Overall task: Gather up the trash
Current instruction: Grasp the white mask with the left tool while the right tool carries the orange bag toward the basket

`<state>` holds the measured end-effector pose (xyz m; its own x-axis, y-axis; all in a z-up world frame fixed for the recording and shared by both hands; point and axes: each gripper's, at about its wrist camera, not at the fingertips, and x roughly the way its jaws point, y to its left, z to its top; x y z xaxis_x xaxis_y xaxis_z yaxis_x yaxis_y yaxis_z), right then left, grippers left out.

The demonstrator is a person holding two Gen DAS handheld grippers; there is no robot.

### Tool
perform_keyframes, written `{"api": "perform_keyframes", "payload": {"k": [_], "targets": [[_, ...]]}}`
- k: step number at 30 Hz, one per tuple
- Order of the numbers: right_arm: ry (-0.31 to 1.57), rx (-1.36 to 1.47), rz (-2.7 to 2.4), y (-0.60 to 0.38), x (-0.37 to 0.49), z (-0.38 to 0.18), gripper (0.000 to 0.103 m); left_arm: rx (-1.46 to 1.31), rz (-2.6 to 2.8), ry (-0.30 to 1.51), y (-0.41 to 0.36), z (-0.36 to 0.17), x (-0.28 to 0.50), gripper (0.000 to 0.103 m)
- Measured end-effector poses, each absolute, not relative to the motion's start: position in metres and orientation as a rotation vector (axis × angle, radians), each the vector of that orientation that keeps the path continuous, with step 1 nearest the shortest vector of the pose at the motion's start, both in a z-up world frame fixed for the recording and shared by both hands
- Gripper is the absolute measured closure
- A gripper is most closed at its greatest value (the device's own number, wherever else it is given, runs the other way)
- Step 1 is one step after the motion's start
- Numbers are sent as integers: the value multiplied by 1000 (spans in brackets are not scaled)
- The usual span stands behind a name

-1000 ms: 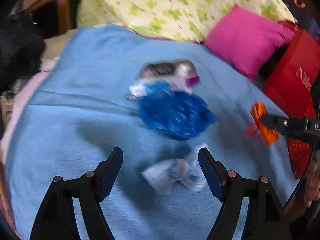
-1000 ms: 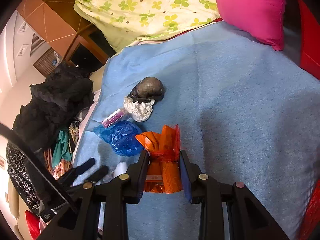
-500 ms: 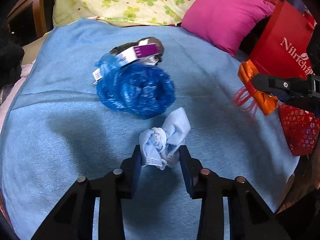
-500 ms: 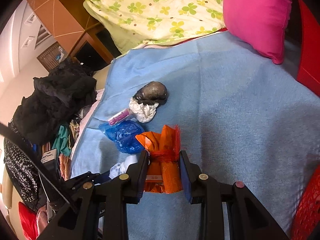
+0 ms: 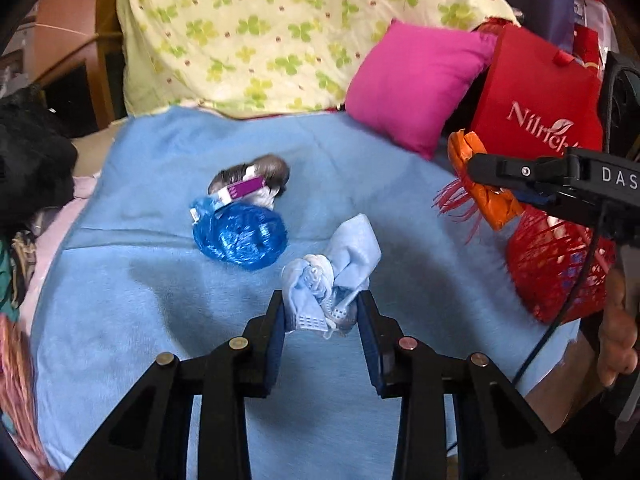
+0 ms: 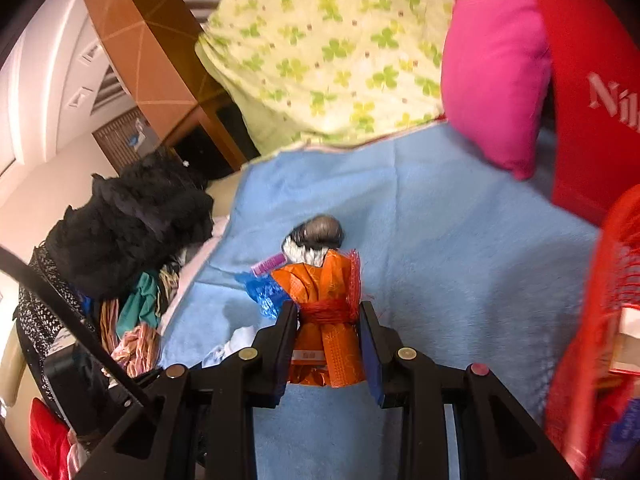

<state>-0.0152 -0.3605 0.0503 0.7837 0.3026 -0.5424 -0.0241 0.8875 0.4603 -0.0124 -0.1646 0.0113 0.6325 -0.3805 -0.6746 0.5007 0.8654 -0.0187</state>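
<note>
Bed covered by blue blanket [image 5: 400, 208]; clover sheet [image 5: 280, 32] and pink pillow [image 5: 412, 84] at head. Left gripper [image 5: 322, 312] clamped on pale blue wad [image 5: 332, 276], held above blanket. Right gripper [image 6: 328, 320] clamped on orange wrapper [image 6: 324, 300], beside red mesh basket [image 5: 560, 268]. Blue bag [image 5: 240, 236], purple box [image 5: 244, 190] and grey lump [image 5: 268, 168] left on blanket. Red bag [image 5: 540, 100] propped by pillow.

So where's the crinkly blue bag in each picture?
Left wrist view: the blue bag lies left of centre on the blue blanket.
Right wrist view: the blue bag peeks out just left of the orange wrapper.
Shared landmark: the pink pillow.
</note>
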Motion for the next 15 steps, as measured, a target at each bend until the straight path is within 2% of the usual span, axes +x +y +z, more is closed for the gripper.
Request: {"api": "perform_keyframes", "payload": {"k": [10,15], "targets": [[383,468,158,-405,-103,94,70,234,-467,586,-204,72,-62,66],[317,483,128,-427,-129,102,70,256,-464,537,-228,94,-80,66]]}}
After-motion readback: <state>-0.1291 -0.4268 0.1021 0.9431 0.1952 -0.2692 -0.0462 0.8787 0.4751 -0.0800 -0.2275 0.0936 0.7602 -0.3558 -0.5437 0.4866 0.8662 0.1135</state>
